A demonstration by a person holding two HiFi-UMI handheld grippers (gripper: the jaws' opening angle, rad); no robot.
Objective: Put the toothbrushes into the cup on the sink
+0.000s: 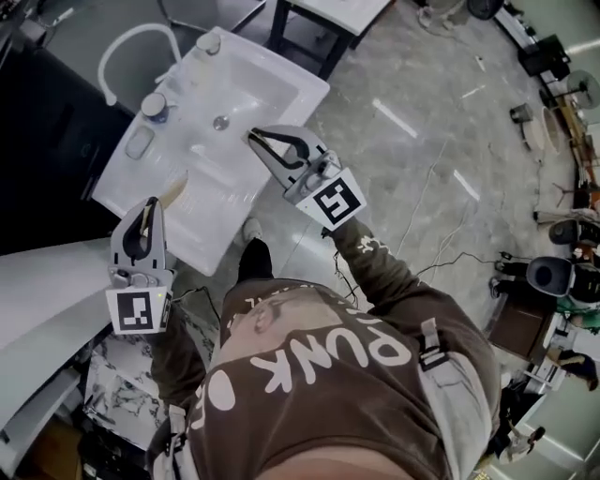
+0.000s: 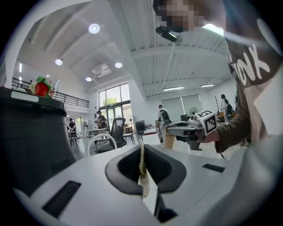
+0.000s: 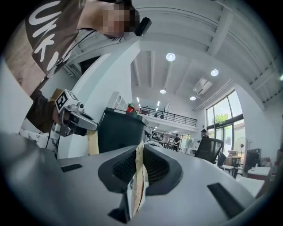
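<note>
A white sink (image 1: 272, 89) stands at the upper left of the head view. On its left rim sits a small round cup (image 1: 155, 106); I see no toothbrush anywhere. My left gripper (image 1: 150, 201) is shut and hovers over the sink's near corner, holding nothing. My right gripper (image 1: 250, 137) is also shut and empty, over the sink's right side near the drain (image 1: 221, 122). In the left gripper view the jaws (image 2: 141, 152) are pressed together on their tan pad tape, and the right gripper (image 2: 168, 129) shows ahead. The right gripper view has its jaws (image 3: 138, 152) closed, with the left gripper (image 3: 77, 121) at the left.
A soap dish (image 1: 139, 142) lies on the sink's left rim below the cup. A white chair back (image 1: 131, 42) curves behind the sink, beside a dark cabinet (image 1: 37, 141). Cables (image 1: 441, 187) run across the grey floor at the right. A dark-legged table (image 1: 323, 19) stands beyond the sink.
</note>
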